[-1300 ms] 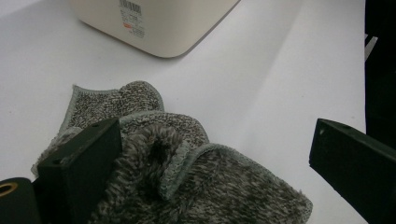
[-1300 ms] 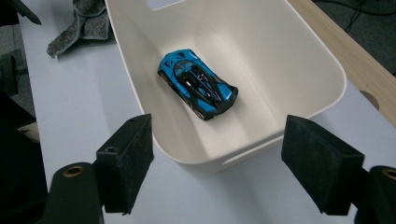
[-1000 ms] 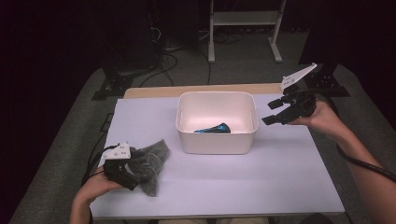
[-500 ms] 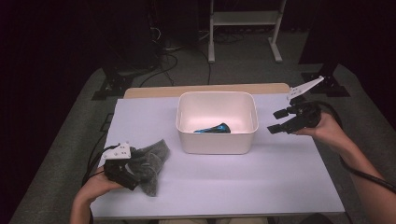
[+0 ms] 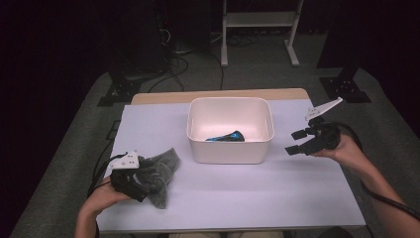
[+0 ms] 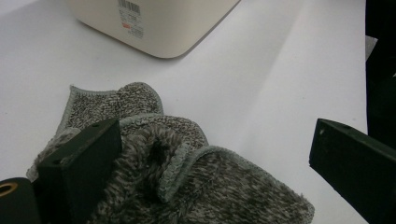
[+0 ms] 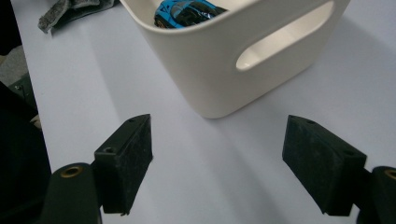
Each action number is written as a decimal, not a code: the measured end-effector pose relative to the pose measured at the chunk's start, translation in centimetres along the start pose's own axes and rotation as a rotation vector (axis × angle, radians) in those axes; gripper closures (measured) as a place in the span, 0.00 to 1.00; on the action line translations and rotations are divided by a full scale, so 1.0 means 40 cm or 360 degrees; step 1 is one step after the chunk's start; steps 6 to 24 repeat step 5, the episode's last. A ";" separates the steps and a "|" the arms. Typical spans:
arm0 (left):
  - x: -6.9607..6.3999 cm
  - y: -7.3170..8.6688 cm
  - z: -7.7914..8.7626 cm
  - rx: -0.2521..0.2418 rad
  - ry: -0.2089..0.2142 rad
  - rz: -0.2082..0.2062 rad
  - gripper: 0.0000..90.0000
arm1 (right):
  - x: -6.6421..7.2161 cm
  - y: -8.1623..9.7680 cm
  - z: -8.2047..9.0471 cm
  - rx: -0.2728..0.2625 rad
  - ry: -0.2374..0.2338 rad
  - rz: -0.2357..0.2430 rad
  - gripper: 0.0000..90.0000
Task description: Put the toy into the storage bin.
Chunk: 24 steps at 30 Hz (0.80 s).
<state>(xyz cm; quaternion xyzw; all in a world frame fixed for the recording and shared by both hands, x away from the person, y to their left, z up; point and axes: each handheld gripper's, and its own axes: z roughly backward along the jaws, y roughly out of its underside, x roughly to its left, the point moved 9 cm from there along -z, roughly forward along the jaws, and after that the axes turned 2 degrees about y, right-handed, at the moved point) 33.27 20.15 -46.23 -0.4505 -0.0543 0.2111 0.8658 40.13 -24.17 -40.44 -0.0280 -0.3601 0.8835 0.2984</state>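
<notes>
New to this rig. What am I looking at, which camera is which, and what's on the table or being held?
No robot: a person holds a two-jaw hand-held gripper in each hand. The high view looks down from above the person's side; the other two cameras ride on the grippers, looking along their black jaws. On the white table stand a white bin with a blue toy car inside, and a grey cloth. The left hand-held gripper is open around the cloth, not clamped. The right hand-held gripper is open and empty, beside the bin.

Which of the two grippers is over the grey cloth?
The left gripper: its open jaws straddle the grey cloth. The right gripper is beside the bin.
</notes>
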 end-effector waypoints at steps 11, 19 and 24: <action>0.002 -0.001 -0.002 -0.0001 -0.0004 0.0000 0.02 | 0.002 0.028 -0.016 0.0010 -0.0009 -0.0022 0.25; 0.002 -0.001 -0.002 -0.0001 -0.0004 0.0000 0.02 | 0.002 0.028 -0.016 0.0010 -0.0009 -0.0022 0.25; 0.002 -0.001 -0.002 -0.0001 -0.0004 0.0000 0.02 | 0.002 0.028 -0.016 0.0010 -0.0009 -0.0022 0.25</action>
